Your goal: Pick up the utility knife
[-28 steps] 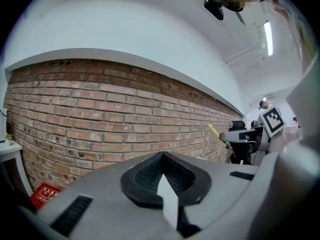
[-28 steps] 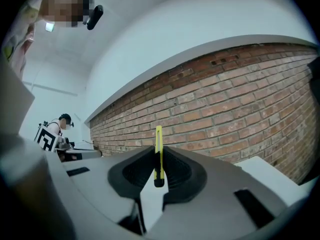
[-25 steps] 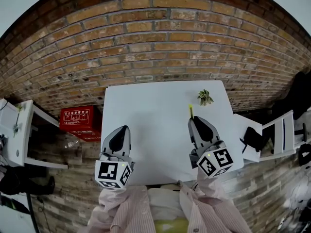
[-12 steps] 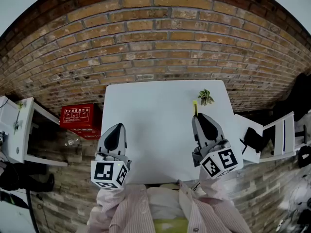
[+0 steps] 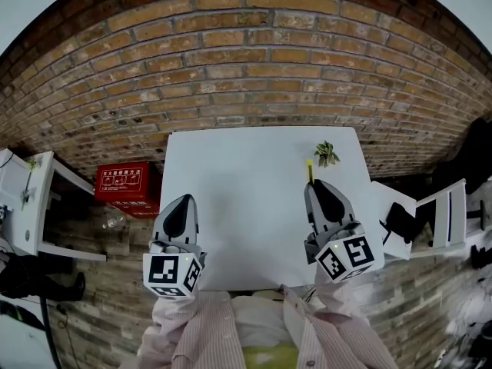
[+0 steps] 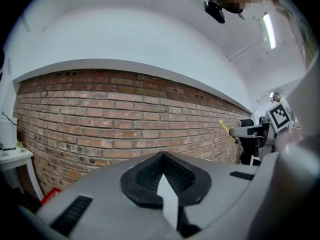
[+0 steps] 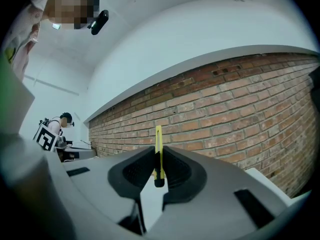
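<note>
We wear a shirt of thin pink and white stripes, and both its left sleeve (image 5: 188, 330) and right sleeve (image 5: 332, 330) show at the bottom of the head view. Our left gripper (image 5: 183, 200) and right gripper (image 5: 312, 184) are alike: smooth pale grey shells that taper to a rounded point, with a dark teardrop-shaped patch on top. Each carries at its rear a white cube printed with black square markers, the left cube (image 5: 171, 274) and the right cube (image 5: 346, 257). In the gripper views, our black pads (image 6: 147, 176) are finely ribbed, and dark rectangular slots (image 7: 252, 208) are cut into the grey shells.
</note>
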Tool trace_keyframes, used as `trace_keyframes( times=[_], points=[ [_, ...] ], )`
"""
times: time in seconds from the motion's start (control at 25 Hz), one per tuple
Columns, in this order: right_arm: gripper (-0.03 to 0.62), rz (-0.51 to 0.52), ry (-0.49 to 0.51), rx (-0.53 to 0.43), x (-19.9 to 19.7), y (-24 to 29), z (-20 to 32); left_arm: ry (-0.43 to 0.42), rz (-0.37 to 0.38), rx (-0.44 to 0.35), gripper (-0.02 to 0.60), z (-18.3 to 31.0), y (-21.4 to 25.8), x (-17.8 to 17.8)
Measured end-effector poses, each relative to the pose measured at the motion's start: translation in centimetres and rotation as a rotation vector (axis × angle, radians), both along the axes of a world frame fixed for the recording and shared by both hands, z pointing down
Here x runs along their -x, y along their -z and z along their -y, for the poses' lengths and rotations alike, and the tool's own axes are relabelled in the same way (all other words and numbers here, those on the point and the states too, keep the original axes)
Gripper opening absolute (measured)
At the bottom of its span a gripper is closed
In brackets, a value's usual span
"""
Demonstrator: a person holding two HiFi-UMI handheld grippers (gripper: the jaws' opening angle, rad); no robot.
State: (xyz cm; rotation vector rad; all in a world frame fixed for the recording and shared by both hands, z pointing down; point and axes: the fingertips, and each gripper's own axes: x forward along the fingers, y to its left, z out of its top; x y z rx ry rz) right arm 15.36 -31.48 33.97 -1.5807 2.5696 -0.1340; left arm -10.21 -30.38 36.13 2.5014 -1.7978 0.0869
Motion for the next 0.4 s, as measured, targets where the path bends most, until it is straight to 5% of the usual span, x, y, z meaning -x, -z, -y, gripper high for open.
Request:
trace_keyframes(
  times=[0.4],
  points=[
    [0.054,-0.012,-0.021,0.001,-0.4,-0.4,0.5,0.013,0.004,0.025,-0.009,0.5,-1.1,0.2]
  ],
)
